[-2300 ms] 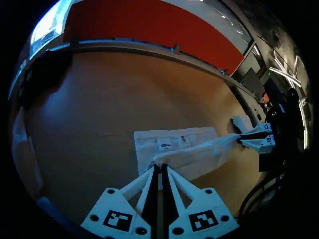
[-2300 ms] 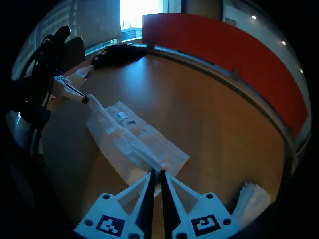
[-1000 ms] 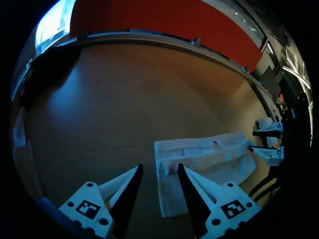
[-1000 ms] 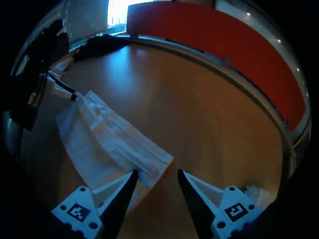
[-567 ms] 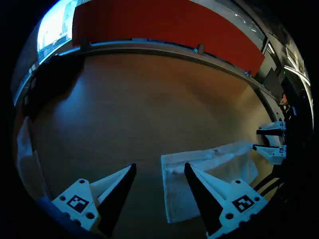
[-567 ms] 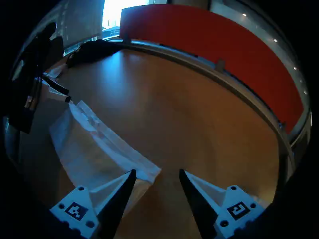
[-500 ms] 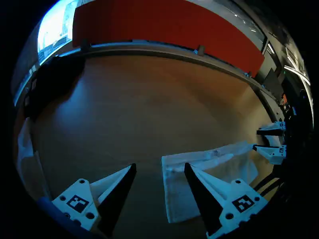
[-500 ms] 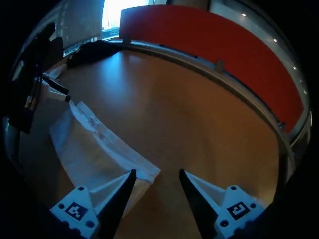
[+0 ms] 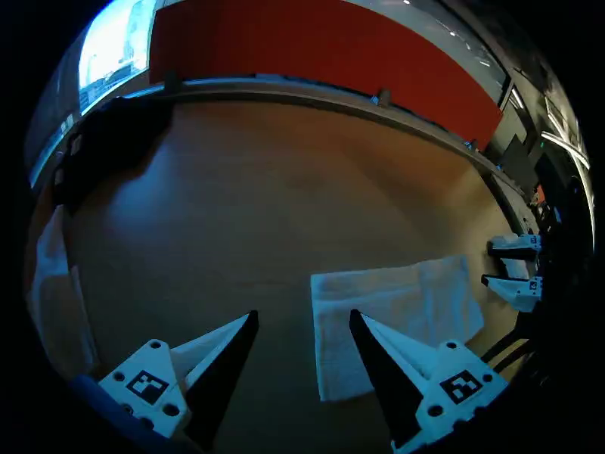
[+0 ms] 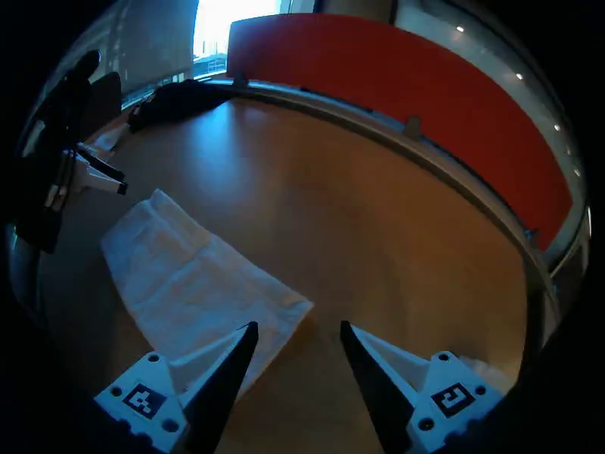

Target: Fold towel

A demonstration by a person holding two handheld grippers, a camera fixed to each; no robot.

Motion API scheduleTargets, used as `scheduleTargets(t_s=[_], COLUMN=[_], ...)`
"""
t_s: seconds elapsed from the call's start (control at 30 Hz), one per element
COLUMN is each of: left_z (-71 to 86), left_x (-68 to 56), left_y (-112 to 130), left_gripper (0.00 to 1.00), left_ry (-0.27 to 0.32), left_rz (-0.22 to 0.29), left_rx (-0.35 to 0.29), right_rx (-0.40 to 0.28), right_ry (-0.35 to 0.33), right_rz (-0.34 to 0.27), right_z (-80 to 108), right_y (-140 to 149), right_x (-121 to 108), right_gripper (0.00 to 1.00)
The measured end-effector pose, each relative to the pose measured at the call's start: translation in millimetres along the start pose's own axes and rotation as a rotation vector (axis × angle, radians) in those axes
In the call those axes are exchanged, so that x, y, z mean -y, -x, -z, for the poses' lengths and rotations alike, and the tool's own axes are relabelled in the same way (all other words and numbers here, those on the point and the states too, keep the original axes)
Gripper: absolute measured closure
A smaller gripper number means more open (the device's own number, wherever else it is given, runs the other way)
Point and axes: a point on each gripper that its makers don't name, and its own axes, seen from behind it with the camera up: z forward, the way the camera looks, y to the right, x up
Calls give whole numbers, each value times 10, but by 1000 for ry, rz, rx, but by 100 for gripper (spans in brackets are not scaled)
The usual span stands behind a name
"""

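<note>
The left white plastic two-finger gripper (image 9: 302, 314), at the bottom of the frame, has tapering triangular fingers (image 9: 219, 359) with black inner faces, round screw holes and square black-and-white markers (image 9: 147, 386) at their bases; the right white plastic two-finger gripper (image 10: 297, 325) is built alike

My left claw (image 9: 302, 314): fingers spread wide apart. My right claw (image 10: 299, 325), well apart from the left claw: fingers likewise spread.
</note>
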Motion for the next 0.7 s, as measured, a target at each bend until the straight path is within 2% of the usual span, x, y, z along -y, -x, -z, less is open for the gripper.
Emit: scheduleTargets(t_s=[0.37,0.7], left_z=[233,399], left_x=[51,66], left_y=[447,707], left_gripper=[11,11], left_ry=[-8,-18], left_rz=[37,61], left_rx=[33,45], right_rx=[16,16], right_ry=[-18,-17], right_rz=[-17,-16], right_z=[254,414], right_y=[359,504], right_x=[297,404], right_gripper=[16,16])
